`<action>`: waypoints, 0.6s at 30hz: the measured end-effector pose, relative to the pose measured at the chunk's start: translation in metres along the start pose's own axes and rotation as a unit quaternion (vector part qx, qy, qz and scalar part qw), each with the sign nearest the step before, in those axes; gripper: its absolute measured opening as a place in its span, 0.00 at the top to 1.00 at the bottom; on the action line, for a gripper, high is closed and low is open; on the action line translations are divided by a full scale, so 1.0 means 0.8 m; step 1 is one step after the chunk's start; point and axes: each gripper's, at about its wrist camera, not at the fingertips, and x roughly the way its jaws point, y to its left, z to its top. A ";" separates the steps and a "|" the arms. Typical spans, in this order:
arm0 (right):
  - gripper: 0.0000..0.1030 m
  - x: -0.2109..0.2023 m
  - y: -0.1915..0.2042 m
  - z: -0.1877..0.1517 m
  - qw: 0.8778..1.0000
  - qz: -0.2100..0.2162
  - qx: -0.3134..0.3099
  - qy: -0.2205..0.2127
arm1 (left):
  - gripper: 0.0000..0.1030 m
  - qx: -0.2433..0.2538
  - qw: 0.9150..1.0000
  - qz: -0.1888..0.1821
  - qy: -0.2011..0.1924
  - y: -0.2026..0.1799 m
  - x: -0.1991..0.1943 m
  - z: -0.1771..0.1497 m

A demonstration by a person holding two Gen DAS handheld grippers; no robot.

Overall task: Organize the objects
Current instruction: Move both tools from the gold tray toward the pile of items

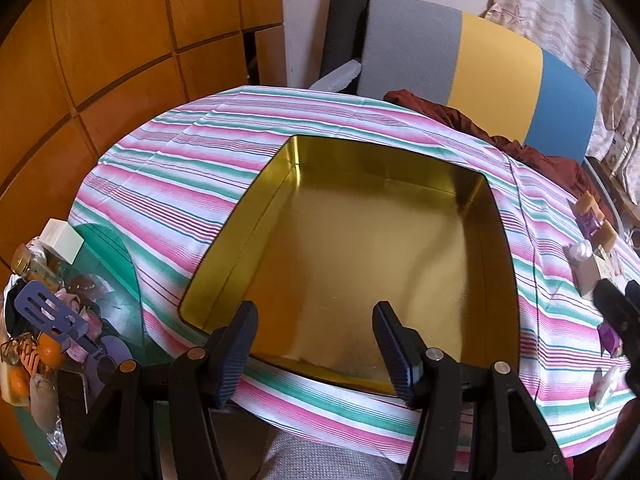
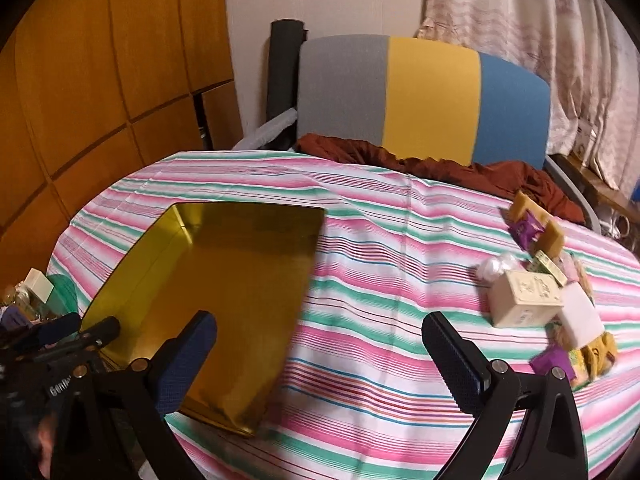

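Observation:
An empty gold tin tray [image 1: 360, 248] sits on the striped tablecloth [image 1: 168, 168]; in the right wrist view the tray [image 2: 224, 288] is at the left. My left gripper [image 1: 316, 328] is open and empty, its fingers over the tray's near rim. My right gripper [image 2: 320, 344] is open and empty above the cloth between the tray and a pile of small items: a cream box [image 2: 524, 300], a white block [image 2: 580, 316], purple packets [image 2: 528, 230] and tan blocks [image 2: 524, 204]. The pile also shows at the right edge of the left wrist view [image 1: 592, 240].
A grey, yellow and blue chair back [image 2: 424, 96] stands behind the table with a rust-red cloth [image 2: 440, 164] over its seat. Left of the table is clutter: a purple spatula [image 1: 44, 316], oranges [image 1: 52, 352], a jar [image 1: 32, 268]. Wooden panels line the left wall.

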 end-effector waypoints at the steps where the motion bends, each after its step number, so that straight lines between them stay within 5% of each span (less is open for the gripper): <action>1: 0.00 -0.002 -0.008 -0.001 1.000 0.002 0.002 -0.001 | 0.41 0.005 1.000 -0.002 -0.001 -0.004 -0.001 -0.001; 9: 0.00 -0.035 -0.112 -0.024 1.000 0.011 0.012 -0.001 | 0.41 0.051 0.998 -0.025 -0.013 -0.045 -0.008 -0.017; 18: 0.00 -0.053 -0.257 -0.060 0.994 -0.071 0.060 0.048 | 0.41 0.128 0.990 -0.063 -0.020 -0.118 -0.017 -0.041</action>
